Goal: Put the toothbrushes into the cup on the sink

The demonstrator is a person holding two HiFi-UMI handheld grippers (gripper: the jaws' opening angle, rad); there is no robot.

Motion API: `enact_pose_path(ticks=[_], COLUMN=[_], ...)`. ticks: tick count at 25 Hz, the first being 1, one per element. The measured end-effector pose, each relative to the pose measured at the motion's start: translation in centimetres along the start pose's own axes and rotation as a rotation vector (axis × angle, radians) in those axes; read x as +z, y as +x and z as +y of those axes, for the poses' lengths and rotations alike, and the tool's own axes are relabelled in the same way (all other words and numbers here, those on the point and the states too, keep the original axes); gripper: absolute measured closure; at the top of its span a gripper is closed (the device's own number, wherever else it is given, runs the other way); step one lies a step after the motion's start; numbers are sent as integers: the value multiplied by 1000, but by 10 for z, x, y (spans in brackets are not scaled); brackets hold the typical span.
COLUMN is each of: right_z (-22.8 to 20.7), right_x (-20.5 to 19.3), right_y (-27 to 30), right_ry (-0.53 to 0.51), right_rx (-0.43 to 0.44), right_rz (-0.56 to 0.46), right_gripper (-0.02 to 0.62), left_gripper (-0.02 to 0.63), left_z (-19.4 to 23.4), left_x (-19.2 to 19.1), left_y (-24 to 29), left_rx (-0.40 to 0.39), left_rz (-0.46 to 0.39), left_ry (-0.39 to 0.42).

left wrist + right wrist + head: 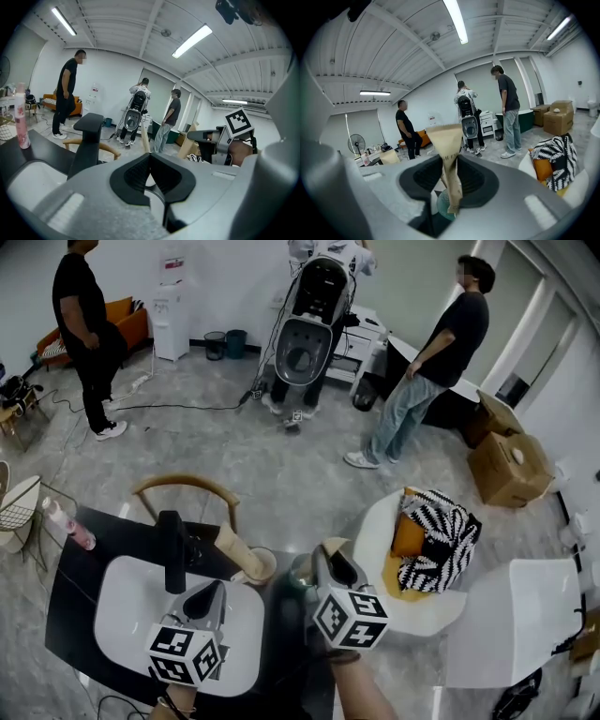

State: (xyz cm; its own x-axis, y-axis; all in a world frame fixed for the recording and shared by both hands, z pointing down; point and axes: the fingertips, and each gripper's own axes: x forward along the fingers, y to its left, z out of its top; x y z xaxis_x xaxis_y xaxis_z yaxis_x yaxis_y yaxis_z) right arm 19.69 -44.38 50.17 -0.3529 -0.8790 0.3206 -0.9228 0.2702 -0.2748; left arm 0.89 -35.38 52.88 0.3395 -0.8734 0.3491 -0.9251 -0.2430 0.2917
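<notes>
A black counter holds one white sink (122, 615) with one black faucet (172, 549) at its far edge. One pink bottle (70, 524) stands off the sink's far left corner.

There are two grippers. The left gripper (204, 596) hovers over the sink's right half, with its jaws closed together and nothing between them. The right gripper (333, 563) is to the right of the sink, over the counter. Its jaws stand slightly apart, and one paper-wrapped toothbrush (446, 154) stands upright between them without being clearly pinched.

Two cups show. A pale cup (255, 565) sits just past the sink's far right corner, and a second wrapped toothbrush (232, 545) leans in it. A greenish cup (440, 202) lies right of the sink, directly below the right gripper's toothbrush.

Beyond the sink, three people stand on the floor. One in black (89, 334) is at the left, one (328, 247) is behind a tall machine, and one in jeans (431, 371) is at the right.
</notes>
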Motion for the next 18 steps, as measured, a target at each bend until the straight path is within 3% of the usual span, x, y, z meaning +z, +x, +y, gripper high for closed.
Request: enact_pose_path(ticks=[2, 9, 18], right_z=[0, -1, 4], right_x=[-5, -15, -21], right_y=[1, -2, -13], right_ry=[-3, 0, 4], right_rx=[-3, -19, -14], right_rz=[16, 50, 62], right_gripper=[450, 383, 382], left_gripper=[598, 598, 598], left_z=[0, -1, -3], left_x=[-1, -2, -3], left_y=[0, -3, -12], left_rx=[0, 0, -2], left_rz=[0, -4, -9], left_ry=[-2, -10, -15])
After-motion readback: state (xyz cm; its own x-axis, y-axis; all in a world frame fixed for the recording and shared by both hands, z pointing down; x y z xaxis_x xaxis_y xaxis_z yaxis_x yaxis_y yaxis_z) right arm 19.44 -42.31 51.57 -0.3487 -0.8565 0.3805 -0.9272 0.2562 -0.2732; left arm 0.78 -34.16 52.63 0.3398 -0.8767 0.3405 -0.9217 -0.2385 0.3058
